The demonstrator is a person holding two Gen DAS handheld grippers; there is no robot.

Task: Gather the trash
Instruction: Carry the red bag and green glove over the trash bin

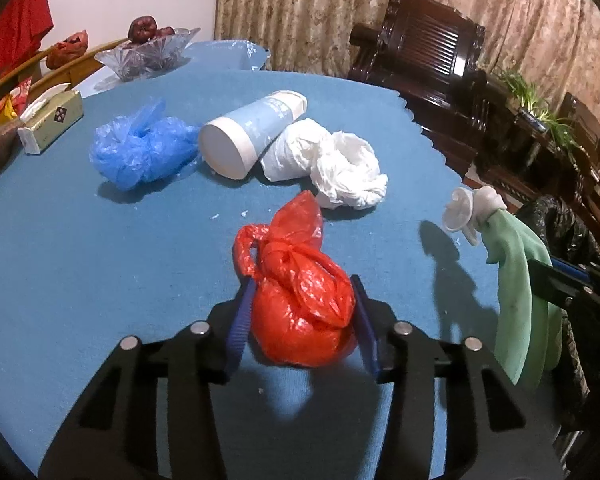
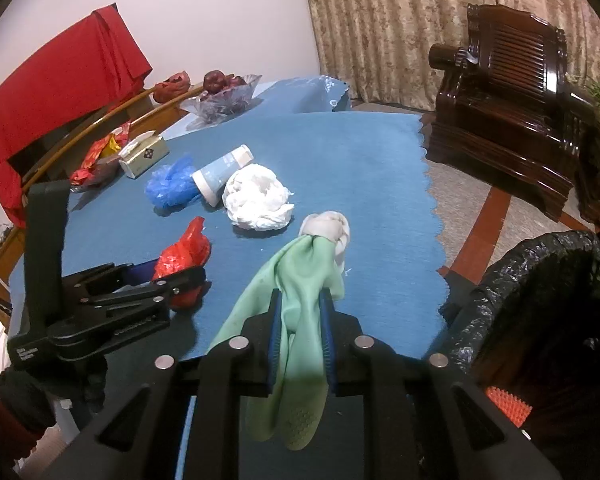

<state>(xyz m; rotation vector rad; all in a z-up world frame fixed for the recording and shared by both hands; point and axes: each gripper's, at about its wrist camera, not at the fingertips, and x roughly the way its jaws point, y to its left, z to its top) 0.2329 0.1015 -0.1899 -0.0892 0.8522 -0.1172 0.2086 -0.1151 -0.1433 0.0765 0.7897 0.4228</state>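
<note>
A knotted red plastic bag (image 1: 300, 308) (image 2: 184, 252) lies on the blue tablecloth (image 1: 100, 260). My left gripper (image 1: 303, 280) (image 2: 180, 276) is shut on it, with a blue pad pressed against each side. Off the table's right edge, my right gripper (image 2: 302, 294) (image 1: 556, 276) is shut on a pale green rubber glove (image 2: 300, 320) (image 1: 516, 280) with a white knotted end that hangs down. Farther back lie a crumpled blue bag (image 1: 140, 152), a tipped paper cup (image 1: 252, 132) and a white wad (image 1: 340, 164).
A bin with a black liner (image 2: 540, 280) stands on the floor to the right of the table. A tissue box (image 1: 52, 120), snack wrappers and a glass fruit bowl (image 1: 148, 52) sit at the far left. A dark wooden armchair (image 2: 508, 92) stands beyond the table's scalloped edge.
</note>
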